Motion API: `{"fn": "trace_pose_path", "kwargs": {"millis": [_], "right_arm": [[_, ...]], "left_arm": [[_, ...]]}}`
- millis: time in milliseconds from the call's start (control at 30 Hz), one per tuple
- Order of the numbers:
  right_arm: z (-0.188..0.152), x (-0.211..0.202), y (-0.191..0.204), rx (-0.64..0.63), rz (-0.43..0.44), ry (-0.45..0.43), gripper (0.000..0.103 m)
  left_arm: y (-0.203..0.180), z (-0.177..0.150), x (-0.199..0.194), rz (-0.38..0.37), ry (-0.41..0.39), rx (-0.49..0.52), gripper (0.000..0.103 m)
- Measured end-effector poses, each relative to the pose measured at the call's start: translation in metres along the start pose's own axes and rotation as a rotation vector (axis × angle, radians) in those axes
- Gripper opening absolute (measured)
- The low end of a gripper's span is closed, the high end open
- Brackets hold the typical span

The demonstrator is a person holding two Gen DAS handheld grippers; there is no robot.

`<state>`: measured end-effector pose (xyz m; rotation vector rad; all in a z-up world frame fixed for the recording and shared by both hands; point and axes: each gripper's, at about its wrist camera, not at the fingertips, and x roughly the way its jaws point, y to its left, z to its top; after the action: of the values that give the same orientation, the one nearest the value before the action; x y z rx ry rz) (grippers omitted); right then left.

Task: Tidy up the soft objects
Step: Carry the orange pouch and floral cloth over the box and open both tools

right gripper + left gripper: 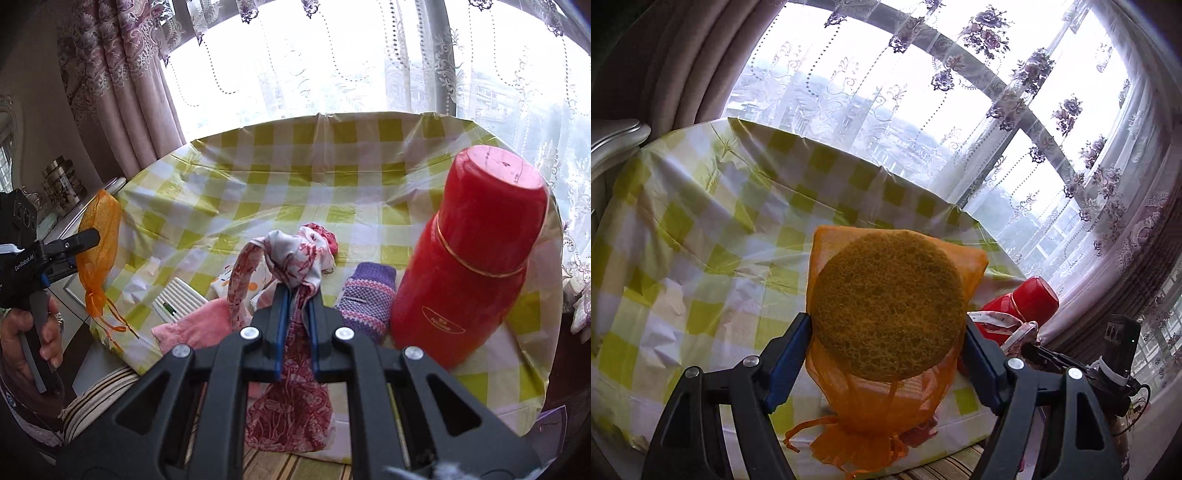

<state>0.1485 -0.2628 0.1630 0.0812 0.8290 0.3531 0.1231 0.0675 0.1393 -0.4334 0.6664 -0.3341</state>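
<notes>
My left gripper [886, 328] is shut on an orange mesh drawstring bag [923, 266] with a round yellow-brown scouring pad [886, 306] inside, held up above the checked table. The bag also shows in the right wrist view [101, 254] at the left, with the left gripper [79, 243] on it. My right gripper [297, 295] is shut on a red-and-white patterned cloth [295, 258], which hangs above the table. A purple knitted sock [367, 299] and a pink cloth [201, 328] lie on the table beneath.
A tall red thermos [472, 254] stands at the right of the table; it also shows in the left wrist view [1023, 302]. A yellow-and-white checked tablecloth [295, 177] covers the table. A white ribbed item [181, 295] lies at the near left. Curtains and window lie behind.
</notes>
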Motion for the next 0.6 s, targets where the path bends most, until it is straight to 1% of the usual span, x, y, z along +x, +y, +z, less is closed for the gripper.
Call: {"fn": "trace_pose_path", "kwargs": {"millis": [100, 167, 400, 600], "right_arm": [[-0.020, -0.022, -0.013, 0.020, -0.048, 0.002, 0.013], [-0.034, -0.035, -0.022, 0.032, -0.071, 0.014, 0.013], [-0.077, -0.072, -0.062, 0.078, -0.191, 0.059, 0.013], [-0.105, -0.102, -0.103, 0.136, -0.317, 0.080, 0.013]], "left_arm": [[-0.032, -0.012, -0.002, -0.065, 0.028, 0.036, 0.078], [-0.055, -0.024, 0.003, -0.118, 0.062, 0.060, 0.078], [-0.142, -0.085, 0.043, -0.280, 0.236, 0.149, 0.078], [-0.213, -0.142, 0.078, -0.373, 0.385, 0.235, 0.078]]}}
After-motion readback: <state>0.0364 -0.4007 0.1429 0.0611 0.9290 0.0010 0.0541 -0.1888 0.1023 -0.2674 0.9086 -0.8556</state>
